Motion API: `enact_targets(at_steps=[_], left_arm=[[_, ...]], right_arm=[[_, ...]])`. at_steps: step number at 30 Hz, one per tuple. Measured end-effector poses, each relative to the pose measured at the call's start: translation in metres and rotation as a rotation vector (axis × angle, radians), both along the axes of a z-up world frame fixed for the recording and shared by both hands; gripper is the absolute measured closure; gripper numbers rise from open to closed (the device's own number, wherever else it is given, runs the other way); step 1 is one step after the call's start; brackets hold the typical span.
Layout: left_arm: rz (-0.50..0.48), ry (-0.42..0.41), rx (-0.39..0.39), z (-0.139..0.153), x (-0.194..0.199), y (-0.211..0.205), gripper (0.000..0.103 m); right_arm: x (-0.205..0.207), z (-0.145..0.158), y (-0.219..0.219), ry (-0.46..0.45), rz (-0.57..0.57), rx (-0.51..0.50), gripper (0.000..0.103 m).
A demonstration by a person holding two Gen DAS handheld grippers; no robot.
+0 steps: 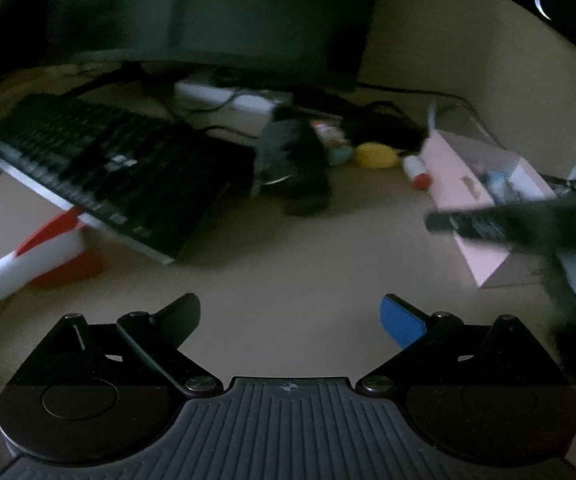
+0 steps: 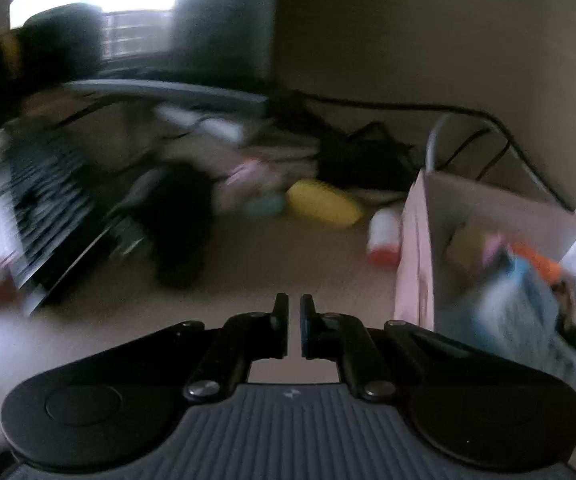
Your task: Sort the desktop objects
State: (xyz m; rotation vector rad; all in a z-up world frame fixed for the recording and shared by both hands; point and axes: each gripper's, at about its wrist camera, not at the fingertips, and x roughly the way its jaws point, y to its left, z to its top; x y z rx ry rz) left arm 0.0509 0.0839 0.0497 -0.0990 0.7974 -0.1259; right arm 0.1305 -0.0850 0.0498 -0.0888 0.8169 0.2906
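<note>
My left gripper [image 1: 290,314] is open and empty above the bare beige desk. My right gripper [image 2: 294,320] is shut with nothing between its fingers; in the left wrist view it shows as a dark blurred shape [image 1: 500,220] in front of the pink box. The open pink box [image 2: 420,232] holds several small items and stands at the right; it also shows in the left wrist view [image 1: 460,172]. A yellow oval object [image 2: 324,202], a teal object [image 2: 264,205] and a white bottle with a red cap [image 2: 384,236] lie on the desk behind.
A black keyboard [image 1: 100,168] lies tilted at the left, over a red and white object [image 1: 48,252]. A black object [image 1: 296,164] sits mid-desk. A monitor [image 1: 248,12] stands behind, with cables [image 2: 368,152] and a white power strip [image 1: 224,96].
</note>
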Motion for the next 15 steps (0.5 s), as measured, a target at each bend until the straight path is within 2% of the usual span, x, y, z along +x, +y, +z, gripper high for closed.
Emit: enact_targets(at_steps=[2, 4, 6, 9, 12, 15], left_arm=[[-0.028, -0.013, 0.005, 0.0, 0.007, -0.012, 0.003], [-0.045, -0.032, 0.017, 0.0, 0.015, -0.022, 0.003], [-0.034, -0.055, 0.04, -0.001, 0.026, -0.031, 0.003], [0.003, -0.091, 0.099, -0.002, 0.053, -0.038, 0.003], [0.059, -0.118, 0.19, -0.003, 0.09, -0.043, 0.003], [0.096, -0.097, 0.297, -0.013, 0.132, -0.049, 0.003]], right_arm=[[-0.031, 0.009, -0.015, -0.03, 0.016, 0.005, 0.097], [-0.051, 0.016, -0.028, -0.057, 0.003, -0.012, 0.087], [-0.07, 0.022, -0.046, -0.069, -0.034, -0.012, 0.06], [-0.095, 0.027, -0.067, -0.076, -0.092, -0.019, 0.034], [-0.115, 0.024, -0.084, -0.09, -0.147, -0.043, 0.016], [-0.128, 0.021, -0.096, -0.088, -0.192, -0.05, 0.012]])
